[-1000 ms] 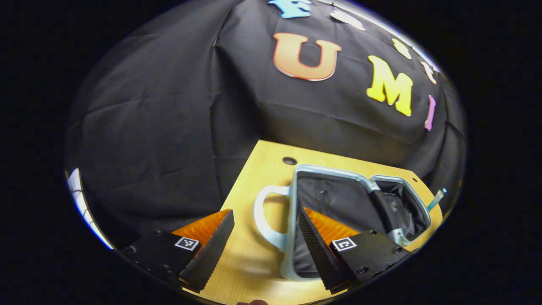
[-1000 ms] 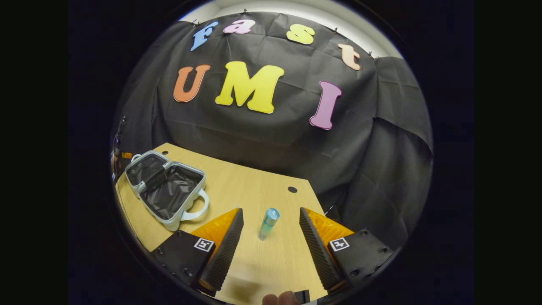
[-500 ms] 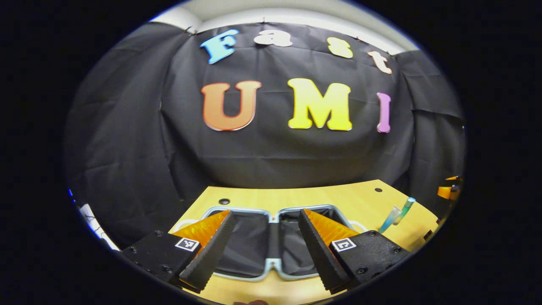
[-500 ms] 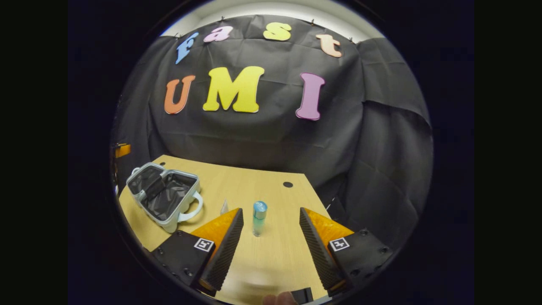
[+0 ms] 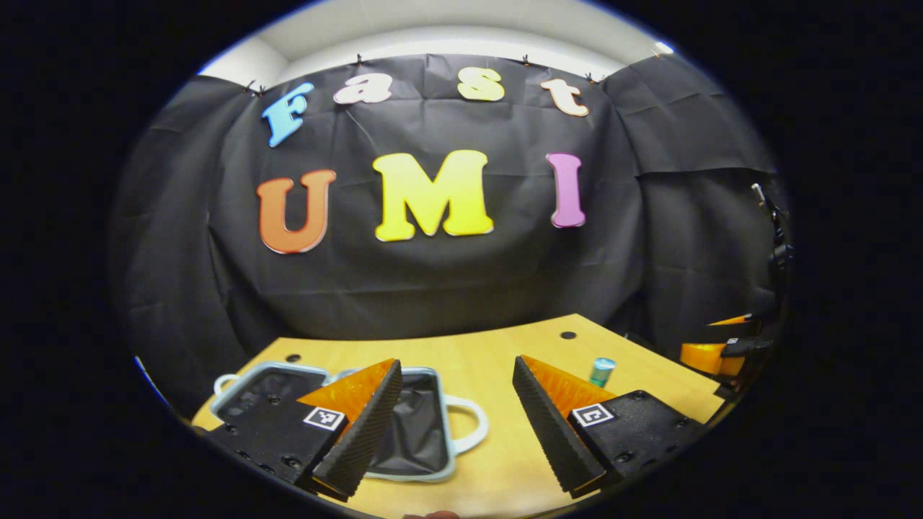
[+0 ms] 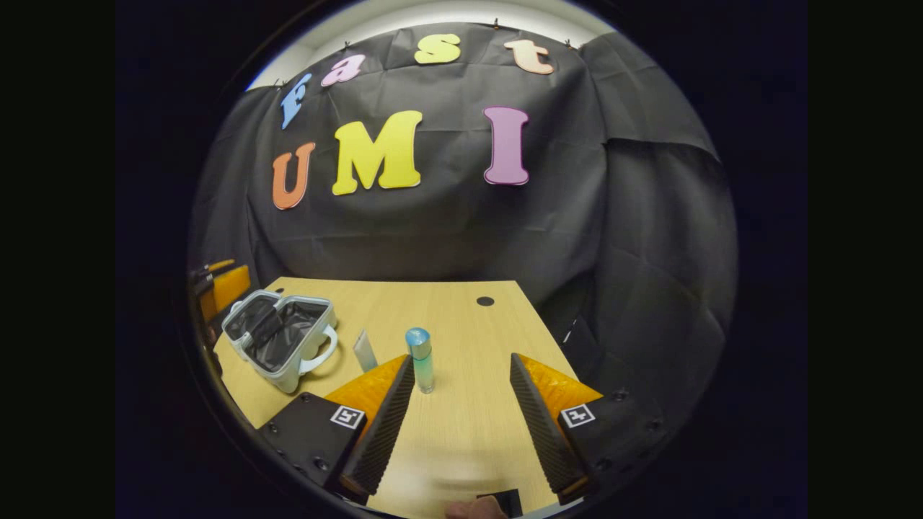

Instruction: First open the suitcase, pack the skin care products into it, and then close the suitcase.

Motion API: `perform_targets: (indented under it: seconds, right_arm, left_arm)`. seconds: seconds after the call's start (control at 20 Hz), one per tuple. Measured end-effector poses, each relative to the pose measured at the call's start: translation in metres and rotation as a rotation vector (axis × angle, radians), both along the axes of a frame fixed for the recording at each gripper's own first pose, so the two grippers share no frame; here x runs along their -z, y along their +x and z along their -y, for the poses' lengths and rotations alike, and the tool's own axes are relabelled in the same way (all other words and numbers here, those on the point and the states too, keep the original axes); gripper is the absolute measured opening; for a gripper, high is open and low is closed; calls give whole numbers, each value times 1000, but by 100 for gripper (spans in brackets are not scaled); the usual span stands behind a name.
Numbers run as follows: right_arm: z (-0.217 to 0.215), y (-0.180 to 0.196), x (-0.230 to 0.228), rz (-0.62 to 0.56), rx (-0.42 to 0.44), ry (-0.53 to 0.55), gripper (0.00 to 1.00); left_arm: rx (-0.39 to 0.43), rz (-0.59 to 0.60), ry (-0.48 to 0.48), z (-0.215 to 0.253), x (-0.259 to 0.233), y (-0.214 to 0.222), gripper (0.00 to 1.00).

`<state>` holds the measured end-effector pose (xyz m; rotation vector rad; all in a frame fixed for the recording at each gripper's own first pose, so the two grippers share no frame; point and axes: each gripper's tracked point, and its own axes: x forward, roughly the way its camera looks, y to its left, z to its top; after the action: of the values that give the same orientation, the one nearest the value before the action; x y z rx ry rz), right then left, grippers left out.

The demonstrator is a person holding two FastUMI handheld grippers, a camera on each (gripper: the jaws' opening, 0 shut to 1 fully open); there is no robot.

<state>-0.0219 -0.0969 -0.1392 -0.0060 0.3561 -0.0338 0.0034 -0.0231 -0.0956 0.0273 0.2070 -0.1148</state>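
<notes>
Small pale-blue hard-shell suitcase [image 6: 280, 339] lies open, dark lining up, at the left end of the light wooden table [image 6: 461, 425]. Upright teal-capped clear bottle [image 6: 420, 359] and a whitish tube [image 6: 364, 351] stand right of it. Left gripper [image 5: 456, 418] and right gripper [image 6: 461, 411] both spread apart, holding nothing.

Backdrop: crinkled black cloth wall [image 5: 447, 274], pinned along its top edge, spanning the centre of both views. Above it, upper frame: pale off-white wall band [image 5: 433, 32], evenly lit. Lower frame: light yellow wood-grain surface [image 6: 461, 418] with angled corners; small round dark holes [image 6: 485, 301] near its far edge. Lighting: soft, overhead, no hard shadows.
</notes>
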Motion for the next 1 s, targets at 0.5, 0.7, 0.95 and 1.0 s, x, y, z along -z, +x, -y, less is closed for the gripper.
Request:
perform_targets:
  seconds: [0.5, 0.7, 0.95, 1.0]
  right_arm:
    - [40, -9, 35, -90, 3, -4, 80]
    - [51, -12, 41, -120, 2, -26, 80]
    - [62, -16, 47, -151, 8, -48, 80]
    - [62, -17, 50, -158, 11, -48, 79]
  left_arm:
    - [38, -219, -34, 80, 120, 28, 99]
    - [86, -274, -1, 103, 171, 53, 99]
    - [59, -337, -6, 107, 208, 84, 99]
    - [60, -345, -6, 108, 211, 89, 99]
